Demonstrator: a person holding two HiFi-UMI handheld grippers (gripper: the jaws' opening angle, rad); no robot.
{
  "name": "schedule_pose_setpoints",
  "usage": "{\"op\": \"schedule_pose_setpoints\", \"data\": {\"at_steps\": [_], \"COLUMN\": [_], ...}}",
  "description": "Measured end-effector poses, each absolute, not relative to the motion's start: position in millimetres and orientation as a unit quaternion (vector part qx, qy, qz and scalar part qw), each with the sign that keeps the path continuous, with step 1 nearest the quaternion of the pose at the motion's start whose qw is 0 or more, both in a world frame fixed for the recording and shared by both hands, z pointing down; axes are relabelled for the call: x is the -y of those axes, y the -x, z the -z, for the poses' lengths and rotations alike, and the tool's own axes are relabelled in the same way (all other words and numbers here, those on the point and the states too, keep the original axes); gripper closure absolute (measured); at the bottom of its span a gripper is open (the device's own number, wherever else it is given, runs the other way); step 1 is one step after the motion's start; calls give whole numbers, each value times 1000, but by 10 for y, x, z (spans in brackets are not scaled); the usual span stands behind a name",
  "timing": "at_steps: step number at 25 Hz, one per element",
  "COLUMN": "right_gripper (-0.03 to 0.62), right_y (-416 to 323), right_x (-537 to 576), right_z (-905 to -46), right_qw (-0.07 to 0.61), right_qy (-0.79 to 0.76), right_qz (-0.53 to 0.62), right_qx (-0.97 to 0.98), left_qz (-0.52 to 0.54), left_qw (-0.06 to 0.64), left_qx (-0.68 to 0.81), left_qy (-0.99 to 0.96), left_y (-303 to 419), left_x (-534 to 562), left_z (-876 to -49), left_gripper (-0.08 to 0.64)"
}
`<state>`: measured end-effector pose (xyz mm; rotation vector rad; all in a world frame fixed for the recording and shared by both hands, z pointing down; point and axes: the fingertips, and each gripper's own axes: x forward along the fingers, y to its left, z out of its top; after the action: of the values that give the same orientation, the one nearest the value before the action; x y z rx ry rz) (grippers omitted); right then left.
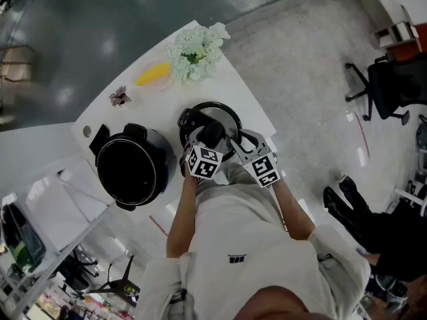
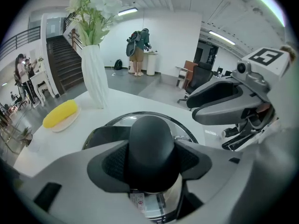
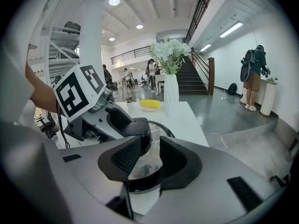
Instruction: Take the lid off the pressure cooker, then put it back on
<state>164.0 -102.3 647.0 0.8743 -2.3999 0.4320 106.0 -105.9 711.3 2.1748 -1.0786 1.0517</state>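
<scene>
White table (image 1: 248,99), contents from left to right.

1. Round black pressure cooker pot (image 1: 130,169): stands open, no lid on it, near the table's left end.
2. Yellow object on a small plate (image 1: 153,74) and a white vase of pale flowers (image 1: 197,52): at the far edge, well clear of the work.
3. Round glass lid (image 1: 225,114) with steel rim: lies flat on the table just right of the pot, apart from it. The task's thing.
4. Domed black knob (image 2: 152,139): at the lid's centre, smooth and rounded.
5. Left gripper (image 2: 152,161): pads closed against both sides of the knob.
6. Right gripper (image 3: 149,160): jaws apart, straddling the lid's near rim without pinching it.

Handling note: the lid looks stiff, fairly heavy and breakable. The glass would likely be slick, so the knob is the sound hold. A grip low under the dome seems best, with the rim steadied so the lid stays level when carried over the pot.
</scene>
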Motion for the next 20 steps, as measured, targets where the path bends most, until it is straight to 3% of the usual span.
{"op": "schedule_pose_setpoints", "data": {"at_steps": [20], "right_gripper": [465], "right_y": [-1741], "right_x": [958], "right_z": [-6384], "right_qw": [267], "right_qy": [-323], "right_qz": [-148], "right_qx": [896], "left_qz": [-382], "left_qw": [256], "left_qx": [400], "left_qy": [-793], "left_y": [-1076], "left_x": [1031], "left_z": [-6993], "left_gripper": [273]}}
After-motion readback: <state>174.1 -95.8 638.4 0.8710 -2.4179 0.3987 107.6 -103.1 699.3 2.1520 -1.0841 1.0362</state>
